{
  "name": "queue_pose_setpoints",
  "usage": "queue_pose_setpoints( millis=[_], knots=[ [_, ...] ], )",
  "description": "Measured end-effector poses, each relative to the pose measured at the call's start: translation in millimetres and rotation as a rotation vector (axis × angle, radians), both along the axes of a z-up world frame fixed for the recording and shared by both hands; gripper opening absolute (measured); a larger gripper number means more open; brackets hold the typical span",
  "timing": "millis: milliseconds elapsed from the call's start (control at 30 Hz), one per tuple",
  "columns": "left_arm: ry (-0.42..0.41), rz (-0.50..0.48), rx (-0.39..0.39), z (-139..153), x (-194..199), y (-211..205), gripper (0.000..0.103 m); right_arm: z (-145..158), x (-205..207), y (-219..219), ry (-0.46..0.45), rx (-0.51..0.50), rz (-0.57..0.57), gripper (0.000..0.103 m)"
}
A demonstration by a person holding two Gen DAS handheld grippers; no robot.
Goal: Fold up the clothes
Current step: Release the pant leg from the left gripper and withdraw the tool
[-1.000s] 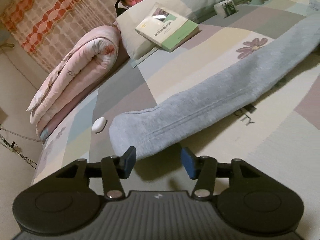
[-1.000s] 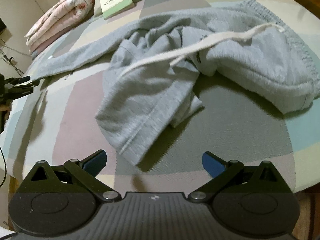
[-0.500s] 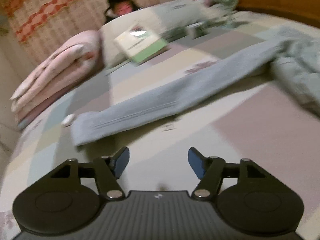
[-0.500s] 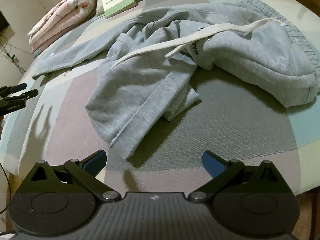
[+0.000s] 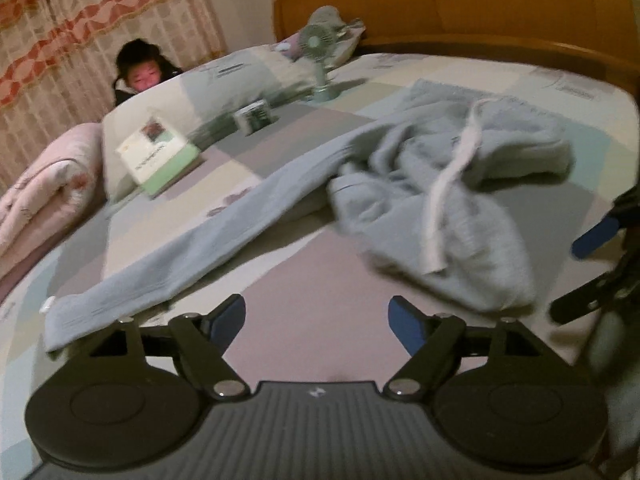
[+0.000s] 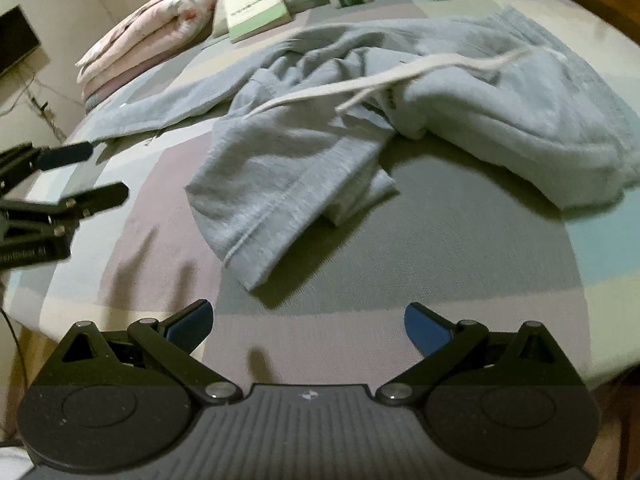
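Left wrist view: left tool (image 5: 316, 314) hangs over the bed (image 5: 304, 272) with its blue pads spread apart, nothing between them. Grey sweatpants (image 5: 452, 200) lie crumpled on the patchwork cover, one leg stretched out to the near left, the bunched part to the right with a white drawstring (image 5: 444, 188) across it. Right tool (image 6: 308, 322) likewise stands apart and empty, near the bed's edge, short of the nearest trouser cuff. At the far end: a green book (image 5: 160, 156) on a pillow, a small fan (image 5: 320, 60), a rolled pink quilt (image 6: 148, 28). A person (image 5: 140, 72) sits beyond the pillow.
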State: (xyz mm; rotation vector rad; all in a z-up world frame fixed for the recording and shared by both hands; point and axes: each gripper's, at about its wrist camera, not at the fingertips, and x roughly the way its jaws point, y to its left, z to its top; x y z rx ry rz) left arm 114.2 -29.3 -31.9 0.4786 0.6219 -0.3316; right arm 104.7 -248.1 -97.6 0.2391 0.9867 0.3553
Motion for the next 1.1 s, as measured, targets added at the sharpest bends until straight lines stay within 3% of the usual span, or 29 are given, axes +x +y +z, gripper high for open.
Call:
queue_pose_setpoints(
  millis=[300, 633, 700, 867, 1100],
  knots=[
    [0.032, -0.131, 0.001, -14.7, -14.5, -63.3, 0.083, 3.1, -27.9, -36.4, -0.023, 0.04, -0.082, 0.103],
    [0.078, -0.09, 0.05, -56.0, -6.3, -96.3, 0.083, 3.0, -34.5, -47.6, -0.042, 0.067, -0.101, 0.103],
    [0.069, -0.051, 0.072, -57.0, -2.5, -95.4, 0.083, 2.1, -35.4, -49.2, -0.04, 0.07, -0.105, 0.103],
    [0.096, -0.059, 0.02, -44.6, -5.0, -77.6, 0.083, 0.2, -35.4, -50.0, -0.034, 0.066, -0.102, 0.103],
    [0.069, 0.032, 0.062, -31.7, -16.6, -38.9, 0.083, 12.9, -24.1, -28.9, -0.062, 0.0, -0.052, 0.103]
  ],
)
